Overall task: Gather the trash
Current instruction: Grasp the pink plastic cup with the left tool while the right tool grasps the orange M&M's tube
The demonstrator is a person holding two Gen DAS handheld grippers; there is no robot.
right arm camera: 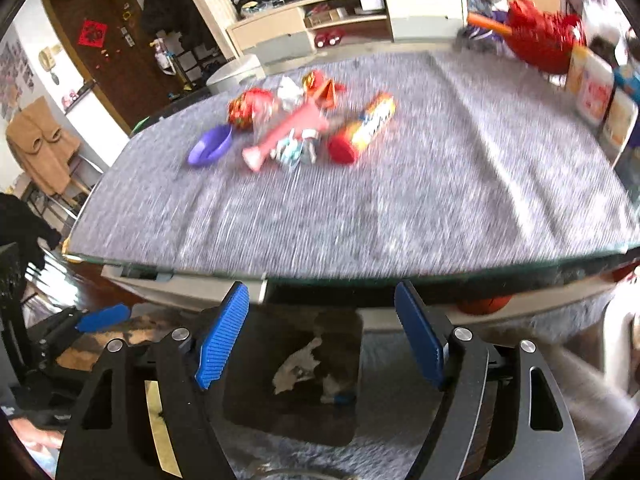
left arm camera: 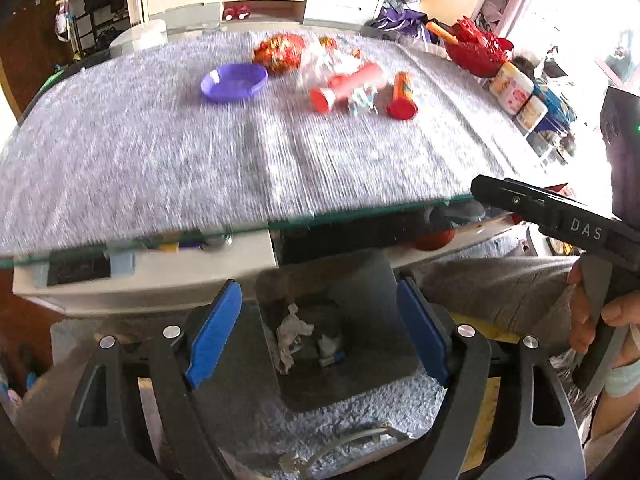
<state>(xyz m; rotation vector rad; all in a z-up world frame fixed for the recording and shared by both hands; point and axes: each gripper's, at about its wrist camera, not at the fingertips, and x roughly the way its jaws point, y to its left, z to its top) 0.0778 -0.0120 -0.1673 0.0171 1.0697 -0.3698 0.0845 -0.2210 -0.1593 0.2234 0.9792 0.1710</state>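
A dark bin (left arm camera: 360, 276) stands on the floor below the table's near edge, with crumpled paper (left arm camera: 290, 334) and a small wrapper inside. My left gripper (left arm camera: 318, 286) hangs open over it, nothing between its blue pads. My right gripper (right arm camera: 320, 294) is open too, above the same bin (right arm camera: 256, 400) and paper (right arm camera: 298, 368). On the grey-clothed table (right arm camera: 400, 220) lies a pile: a purple bowl (right arm camera: 210, 146), a pink tube (right arm camera: 288, 132), a snack can (right arm camera: 366, 126), a red wrapper (right arm camera: 248, 110) and a pale blue packet (right arm camera: 298, 150).
A red basket (left arm camera: 476, 52) and jars (left arm camera: 514, 90) line the table's right edge. A hand (left arm camera: 596, 312) grips a black handle at the right. A cabinet (left arm camera: 260, 0) stands behind the table; a brown door (right arm camera: 100, 48) and a coat (right arm camera: 40, 144) are at the left.
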